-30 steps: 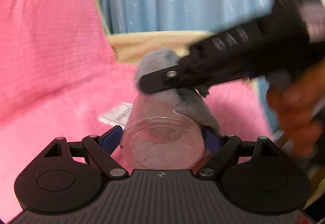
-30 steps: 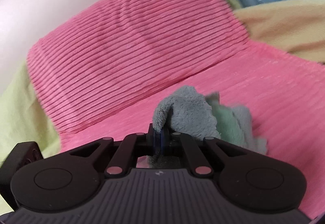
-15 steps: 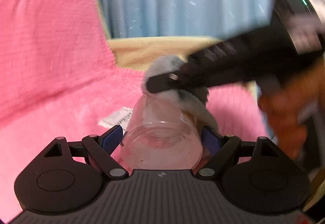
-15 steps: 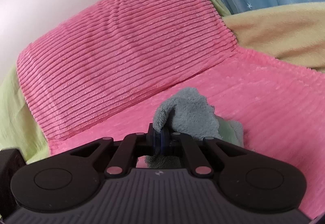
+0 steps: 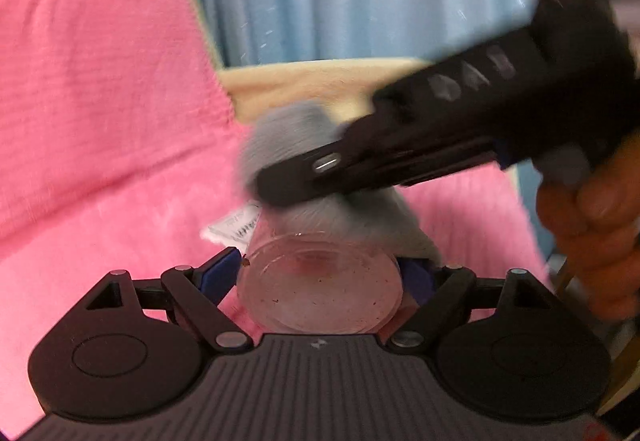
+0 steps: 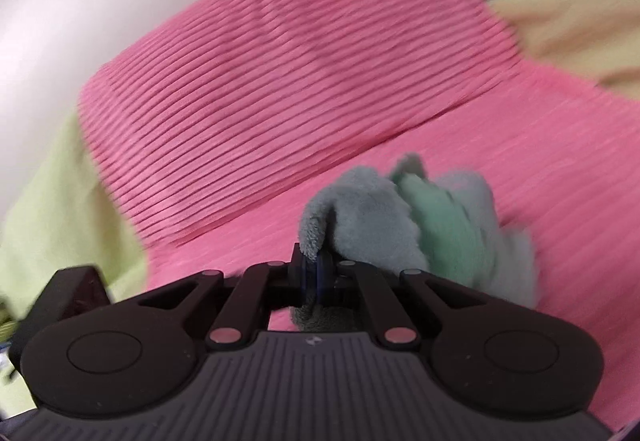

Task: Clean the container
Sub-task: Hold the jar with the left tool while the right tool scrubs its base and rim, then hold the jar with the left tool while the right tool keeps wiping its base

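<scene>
The left gripper (image 5: 320, 277) clamps a clear cup (image 5: 318, 281) between its blue pads, the cup lying on its side with its base toward the camera, above a pink blanket (image 5: 100, 161). The right gripper (image 6: 316, 273), held in a hand (image 5: 592, 237), has its jaws closed tight on a grey cloth (image 6: 372, 217), which presses against the cup's far end. A white tag (image 5: 232, 227) lies on the blanket beside the cup.

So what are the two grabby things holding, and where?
The left hand-held gripper clamps the clear container by its sides, near the base. The right hand-held gripper pinches the grey cloth by a folded edge.
</scene>
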Demonstrator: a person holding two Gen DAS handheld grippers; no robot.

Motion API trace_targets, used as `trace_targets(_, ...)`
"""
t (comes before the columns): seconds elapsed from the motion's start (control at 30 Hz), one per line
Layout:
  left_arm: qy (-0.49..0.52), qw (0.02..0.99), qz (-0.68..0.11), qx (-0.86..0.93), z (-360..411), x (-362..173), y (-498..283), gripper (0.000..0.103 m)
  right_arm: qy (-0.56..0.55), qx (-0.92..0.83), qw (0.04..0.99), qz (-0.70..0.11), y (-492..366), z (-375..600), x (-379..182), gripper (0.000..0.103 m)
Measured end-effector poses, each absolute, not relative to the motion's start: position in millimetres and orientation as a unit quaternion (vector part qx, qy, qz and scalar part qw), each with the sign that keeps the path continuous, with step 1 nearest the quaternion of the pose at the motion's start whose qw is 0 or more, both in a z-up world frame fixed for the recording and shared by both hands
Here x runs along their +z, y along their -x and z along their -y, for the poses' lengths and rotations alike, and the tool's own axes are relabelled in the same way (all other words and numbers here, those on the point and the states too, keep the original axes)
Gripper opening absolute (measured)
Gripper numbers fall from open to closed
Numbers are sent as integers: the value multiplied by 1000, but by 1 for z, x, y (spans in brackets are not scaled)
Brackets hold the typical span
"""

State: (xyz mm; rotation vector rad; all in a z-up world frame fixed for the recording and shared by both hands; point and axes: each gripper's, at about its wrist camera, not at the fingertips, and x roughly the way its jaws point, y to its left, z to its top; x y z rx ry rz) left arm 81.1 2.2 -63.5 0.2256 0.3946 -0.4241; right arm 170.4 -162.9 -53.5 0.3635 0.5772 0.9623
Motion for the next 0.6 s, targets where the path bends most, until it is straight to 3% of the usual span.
trace_targets(0.37, -209, 942, -160, -207, 20, -69, -68, 85, -187, 367, 878, -241, -178, 177, -56, 2)
trace_targets(0.6, -70, 949, -203, -230, -11, -64, -86, 87, -173, 388, 871, -245, -179, 164, -59, 2)
